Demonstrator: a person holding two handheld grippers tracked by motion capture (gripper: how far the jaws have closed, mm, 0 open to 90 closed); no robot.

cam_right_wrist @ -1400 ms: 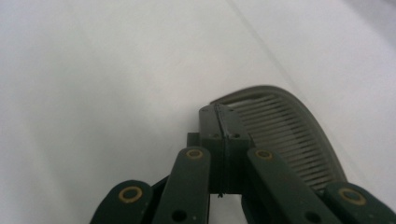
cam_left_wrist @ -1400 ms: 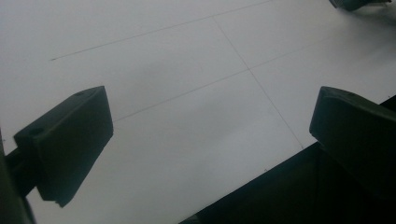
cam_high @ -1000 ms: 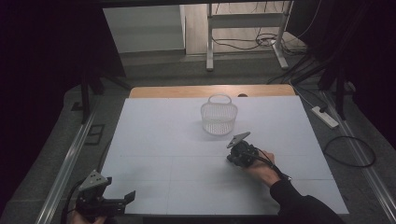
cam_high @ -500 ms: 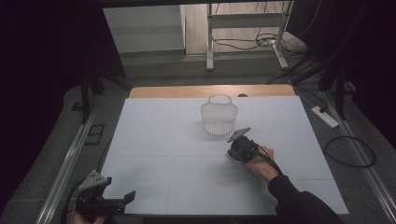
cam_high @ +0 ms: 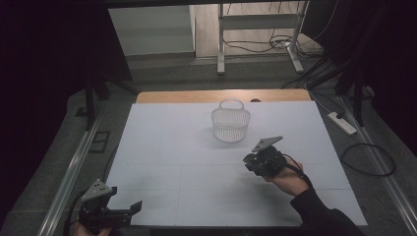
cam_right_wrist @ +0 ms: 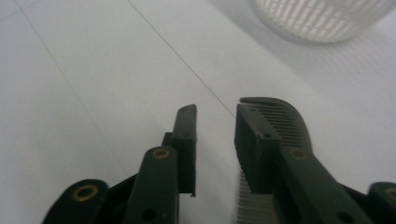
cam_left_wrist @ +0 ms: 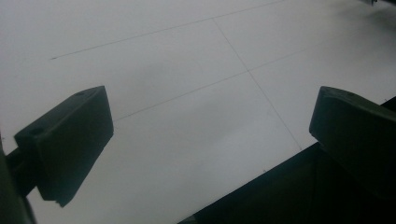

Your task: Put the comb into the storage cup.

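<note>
Comb [cam_right_wrist: 280,122], dark and fine-toothed, lies flat on the white table [cam_high: 167,147] under the right jaw of the right gripper [cam_right_wrist: 215,116], whose jaws stand a small gap apart with nothing between them. Whether the jaw touches the comb, I cannot tell. White mesh basket [cam_high: 230,121] stands just beyond, near the table's far edge. At the near left corner, the left gripper [cam_left_wrist: 210,121] hangs wide open over bare table.

A dark comb [cam_right_wrist: 280,122] is lying flat on the white table [cam_high: 172,142], teeth showing, partly hidden beneath a jaw; a white slatted basket [cam_high: 230,121] is standing upright beyond it, handle raised.
</note>
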